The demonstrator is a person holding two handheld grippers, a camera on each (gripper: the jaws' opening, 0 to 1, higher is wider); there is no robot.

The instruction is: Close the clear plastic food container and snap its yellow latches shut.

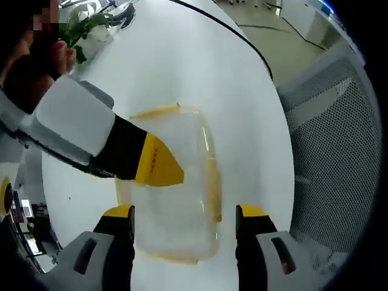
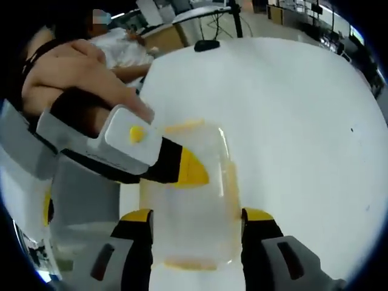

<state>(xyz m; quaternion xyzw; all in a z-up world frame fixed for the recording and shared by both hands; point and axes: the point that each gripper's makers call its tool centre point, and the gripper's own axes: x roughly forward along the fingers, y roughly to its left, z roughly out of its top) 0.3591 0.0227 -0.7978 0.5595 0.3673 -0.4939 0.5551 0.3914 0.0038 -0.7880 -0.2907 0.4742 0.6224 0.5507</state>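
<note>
While you hold both grippers over the white table, the clear plastic food container lies flat on it just ahead of the jaws; its lid looks down on the box, and the yellow latches run along its edges as pale yellow strips, though you cannot tell if they are snapped.

No brand or writing can be read on the container; the small dark marks on the yellow jaw tip are too small to read.

Your left gripper stands wide open, jaws on either side of the container's near end, holding nothing; in the right gripper view, your right gripper is also spread wide around the container, holding nothing.

Each gripper comes into the other's view from the left, its yellow tip over the lid; contact cannot be judged.

Farther off, a green plant stands at the table's edge, and a mesh chair is beside the table.
</note>
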